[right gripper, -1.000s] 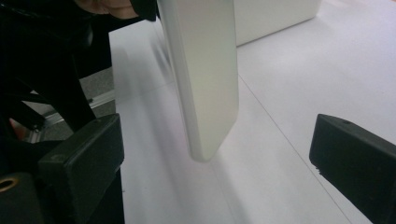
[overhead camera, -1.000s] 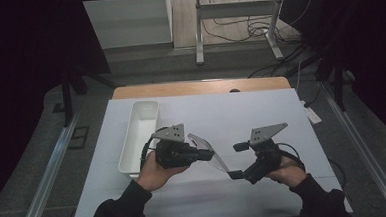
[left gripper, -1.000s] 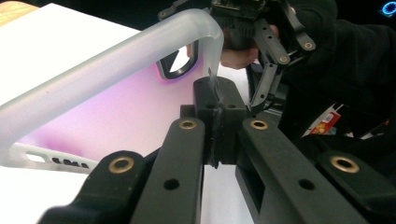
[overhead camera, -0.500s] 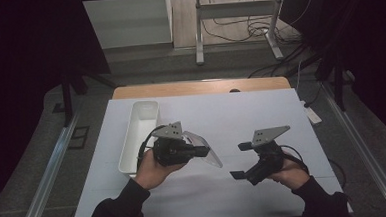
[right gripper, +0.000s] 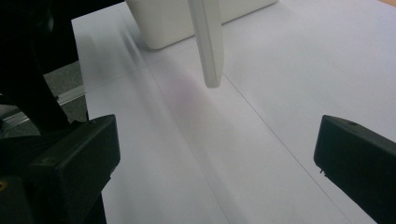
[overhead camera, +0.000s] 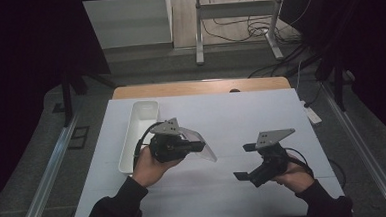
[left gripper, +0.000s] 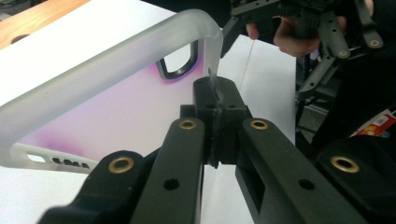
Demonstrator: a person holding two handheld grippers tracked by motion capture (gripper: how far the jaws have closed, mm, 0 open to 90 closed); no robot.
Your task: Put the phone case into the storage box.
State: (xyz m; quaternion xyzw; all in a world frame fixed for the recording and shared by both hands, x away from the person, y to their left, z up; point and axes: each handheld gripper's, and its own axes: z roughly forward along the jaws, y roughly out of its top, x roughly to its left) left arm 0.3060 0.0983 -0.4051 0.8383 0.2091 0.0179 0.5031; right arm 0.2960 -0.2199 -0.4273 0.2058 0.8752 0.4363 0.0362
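Observation:
A translucent, frosted phone case with a purple tint and a camera cut-out hangs above the white table cover. My left gripper is shut on one edge of it. In the left gripper view the black jaws pinch the case's rim, and the case spreads out to the left. My right gripper is held to the right of the case, open and with nothing in it. From the right gripper view the case's edge hangs ahead, apart from the jaws.
A long white tray stands at the left of the cover, just behind my left hand, and its corner is ahead in the right gripper view. Bare wooden table edge runs along the back. The other hand's gripper sits top right in the left gripper view.
The case's free end has swung up and left, away from the right gripper, and the gap between them has widened. The right gripper has barely shifted.

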